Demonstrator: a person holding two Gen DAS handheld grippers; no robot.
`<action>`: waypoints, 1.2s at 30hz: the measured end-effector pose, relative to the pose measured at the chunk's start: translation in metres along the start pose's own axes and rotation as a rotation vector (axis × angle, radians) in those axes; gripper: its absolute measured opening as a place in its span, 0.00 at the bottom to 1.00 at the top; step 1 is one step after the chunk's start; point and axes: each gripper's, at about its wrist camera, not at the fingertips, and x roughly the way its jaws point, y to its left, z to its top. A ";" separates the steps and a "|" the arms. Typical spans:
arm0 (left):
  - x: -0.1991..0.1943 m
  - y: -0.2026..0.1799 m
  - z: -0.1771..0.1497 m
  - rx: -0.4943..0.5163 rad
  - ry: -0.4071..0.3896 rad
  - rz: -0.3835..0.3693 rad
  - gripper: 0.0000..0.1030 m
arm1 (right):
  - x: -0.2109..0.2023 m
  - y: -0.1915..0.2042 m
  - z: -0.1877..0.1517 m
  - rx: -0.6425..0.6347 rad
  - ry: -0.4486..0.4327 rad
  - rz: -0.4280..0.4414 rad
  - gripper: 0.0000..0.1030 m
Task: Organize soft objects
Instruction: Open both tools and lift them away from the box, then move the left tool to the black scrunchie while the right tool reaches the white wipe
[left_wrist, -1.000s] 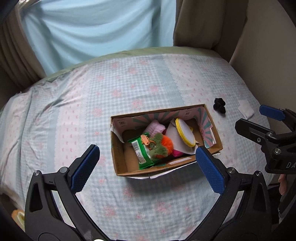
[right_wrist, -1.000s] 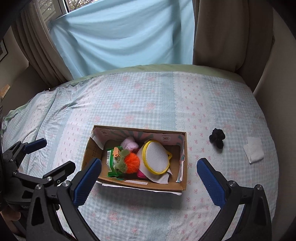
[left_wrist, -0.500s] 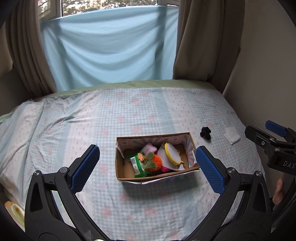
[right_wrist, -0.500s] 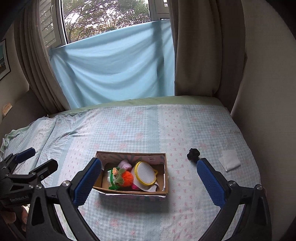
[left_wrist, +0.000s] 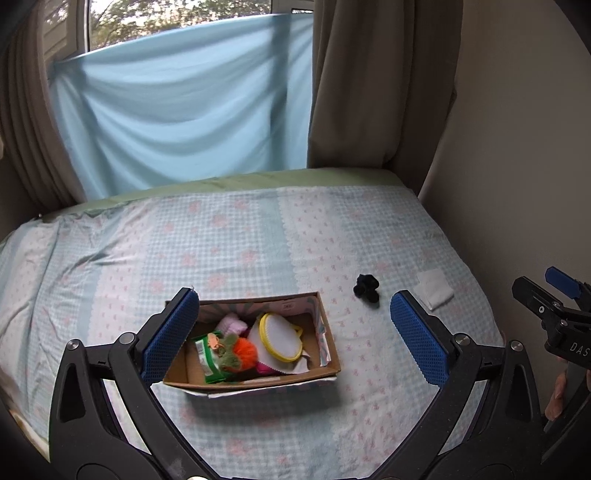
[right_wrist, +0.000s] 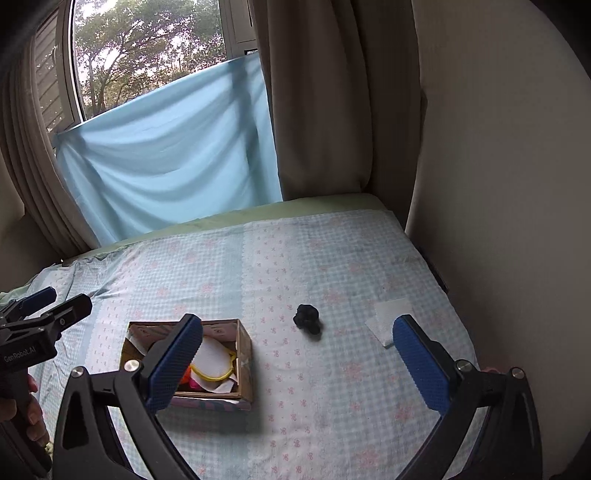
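A cardboard box (left_wrist: 330, 357) (right_wrist: 245, 354) sits on the bed and holds an orange and green plush (left_wrist: 240, 353), a green packet (left_wrist: 207, 360), a pink soft item (left_wrist: 231, 325) and a yellow-rimmed white pad (left_wrist: 281, 340) (right_wrist: 213, 360). A black soft object (left_wrist: 366, 288) (right_wrist: 307, 318) lies on the sheet right of the box. A white folded cloth (left_wrist: 435, 292) (right_wrist: 388, 320) lies further right. My left gripper (left_wrist: 293, 339) is open and empty above the box's near side. My right gripper (right_wrist: 297, 363) is open and empty, between box and cloth.
The bed has a light blue checked sheet (left_wrist: 240, 240). A beige wall (right_wrist: 498, 184) borders its right side. A blue cloth (left_wrist: 184, 122) and brown curtains (right_wrist: 332, 96) hang over the window at the back.
Both grippers have pulled back and up from the bed, so the box looks smaller and the window shows. The right gripper has also swung right. Both stay open.
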 end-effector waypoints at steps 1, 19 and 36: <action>0.009 -0.011 0.003 -0.012 0.005 0.003 1.00 | 0.007 -0.012 0.002 -0.010 0.013 -0.010 1.00; 0.258 -0.158 -0.029 -0.092 0.151 0.047 1.00 | 0.210 -0.187 -0.048 -0.077 0.180 -0.013 1.00; 0.434 -0.175 -0.099 -0.041 0.256 0.065 0.89 | 0.361 -0.221 -0.130 -0.113 0.285 0.007 1.00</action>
